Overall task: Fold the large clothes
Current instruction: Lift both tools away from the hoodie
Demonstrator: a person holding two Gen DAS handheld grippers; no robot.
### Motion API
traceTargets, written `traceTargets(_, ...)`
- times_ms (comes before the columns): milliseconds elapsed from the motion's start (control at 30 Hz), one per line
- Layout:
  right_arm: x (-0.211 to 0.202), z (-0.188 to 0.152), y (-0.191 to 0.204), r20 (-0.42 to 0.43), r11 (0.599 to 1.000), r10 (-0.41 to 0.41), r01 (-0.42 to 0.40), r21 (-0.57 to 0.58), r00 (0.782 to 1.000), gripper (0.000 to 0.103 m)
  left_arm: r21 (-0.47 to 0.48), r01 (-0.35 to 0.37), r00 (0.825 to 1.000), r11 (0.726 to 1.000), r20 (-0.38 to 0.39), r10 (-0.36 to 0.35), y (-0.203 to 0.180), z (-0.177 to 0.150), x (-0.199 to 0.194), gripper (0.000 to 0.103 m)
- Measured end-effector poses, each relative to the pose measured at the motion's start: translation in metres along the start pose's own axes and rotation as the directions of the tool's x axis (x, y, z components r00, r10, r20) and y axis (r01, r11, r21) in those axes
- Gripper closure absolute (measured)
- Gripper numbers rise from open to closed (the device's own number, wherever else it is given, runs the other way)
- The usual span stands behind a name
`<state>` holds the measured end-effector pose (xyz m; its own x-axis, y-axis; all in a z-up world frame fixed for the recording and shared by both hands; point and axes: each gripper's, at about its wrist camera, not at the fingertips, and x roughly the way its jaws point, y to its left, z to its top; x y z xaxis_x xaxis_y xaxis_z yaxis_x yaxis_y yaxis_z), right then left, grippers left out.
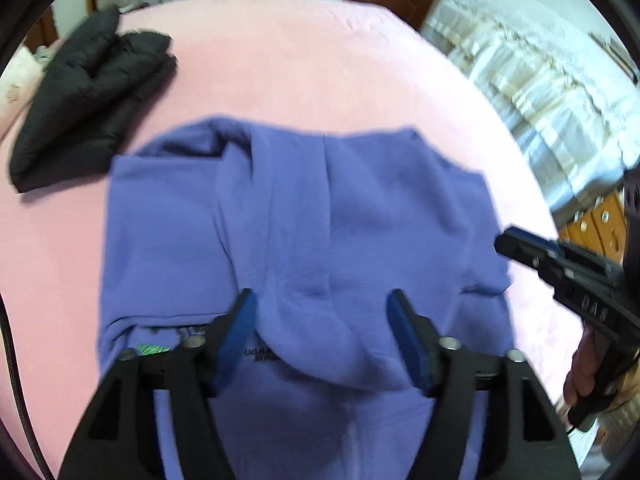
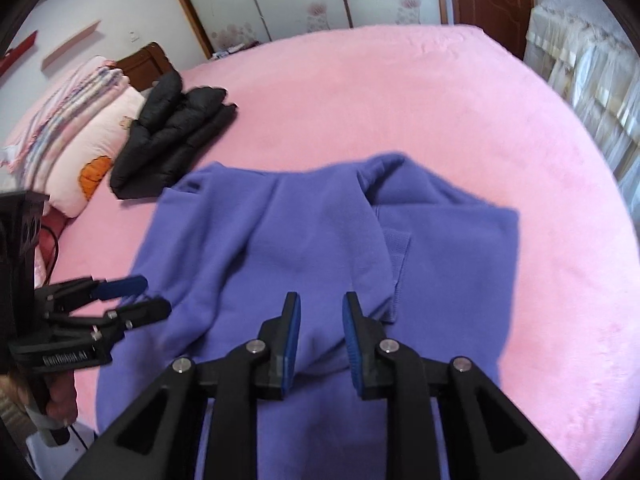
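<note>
Left claw (image 1: 322,336): nearest the lens, blue pads (image 1: 240,336) standing well apart, a rounded fold of purple cloth lying between them but not pinched.
Right claw (image 2: 322,344): pads (image 2: 292,344) close together with a narrow gap, hovering over a ridge of the same cloth; I see nothing clamped in it.
Purple sweatshirt (image 1: 304,216): spread on the near half of the pink bed (image 1: 320,60), partly folded, a sleeve with a ribbed cuff (image 2: 396,268) laid across the body, some print peeking out at the near left edge.
Black jacket (image 2: 172,140): already bundled, far left on the bed, well apart from the sweatshirt, just beside a pillow (image 2: 96,148).
How it handles: soft, thick fleece by the look of it; light, limp, not slippery, nothing to break. It will sag and bunch wherever it is unsupported.
Where to take hold: I would guess the two near corners of the hem or the outer edges, one claw on each, pinching both layers so the fold carries over evenly.
</note>
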<state>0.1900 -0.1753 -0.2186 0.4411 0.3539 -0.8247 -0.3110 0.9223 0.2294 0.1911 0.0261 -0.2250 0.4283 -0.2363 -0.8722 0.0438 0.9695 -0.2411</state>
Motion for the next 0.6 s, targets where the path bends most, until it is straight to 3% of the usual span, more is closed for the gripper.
traceTargets(33,-0.016,0.002,0.004,0.012,1.0,0.001,-0.001,-0.018,1.0,0.082,-0.008,-0.009,1.0,1.0,0.024,0.009,-0.005,0.001,-0.015,0.024)
traceTargets(267,-0.104,0.012,0.024,0.058,0.995,0.079,-0.076,-0.065,0.995,0.081,-0.002,-0.081,0.988,0.997,0.134,0.08,-0.038,0.001,-0.112,0.021)
traceTargets(433,-0.155,0.011,0.036,0.115,0.99,0.106,-0.095,-0.102,0.988,0.08,-0.016,-0.173,0.965,0.985,0.198,0.173,-0.055,-0.007,-0.172,0.02)
traceTargets(600,-0.185,0.001,0.042,0.137,0.985,0.132,-0.115,-0.125,0.982,0.074,-0.072,-0.169,0.957,0.983,0.225,0.181,-0.06,-0.021,-0.214,0.018)
